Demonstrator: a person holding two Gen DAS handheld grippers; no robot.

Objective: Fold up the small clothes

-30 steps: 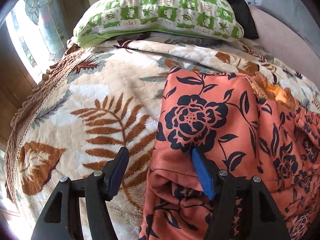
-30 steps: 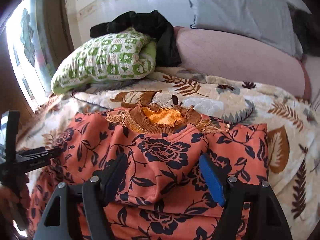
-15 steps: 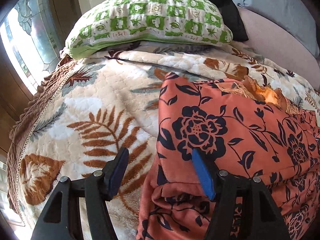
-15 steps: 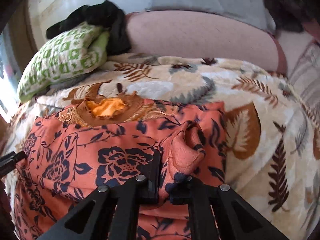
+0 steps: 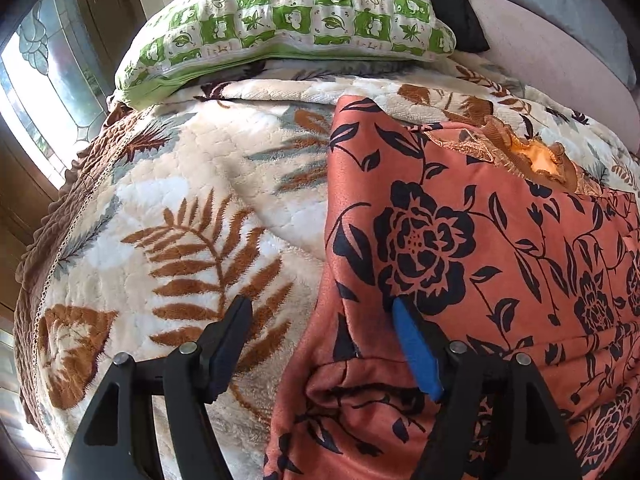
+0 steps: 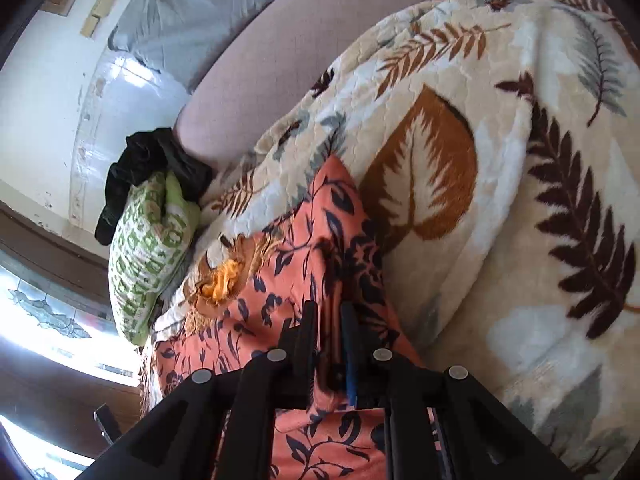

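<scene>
An orange garment (image 5: pixel 460 240) with black flowers lies flat on the bed, its brown collar with orange lining (image 5: pixel 540 156) at the far side. My left gripper (image 5: pixel 320 304) hovers over the garment's left edge, jaws opening. Its blue-padded finger is above the cloth, the other is above the blanket, and neither pad presses on anything. In the right wrist view the garment (image 6: pixel 320 232) is pulled up into a ridge, and my right gripper (image 6: pixel 329 308), rolled onto its side, is shut on that fold near the right edge.
A cream leaf-print blanket (image 5: pixel 180 200) covers the bed. A green-and-white pillow (image 5: pixel 288 12) lies at the head with a black cloth (image 6: pixel 148 168) on it. A pink padded headboard (image 6: pixel 300 60) and a grey pillow (image 6: pixel 192 24) stand behind. A window (image 5: pixel 40 100) is at the left.
My right gripper closed on a fold at the garment's right side, then rolled over and carried it sideways, lifting the cloth into a ridge. The left gripper stayed put and its jaws spread slightly.
</scene>
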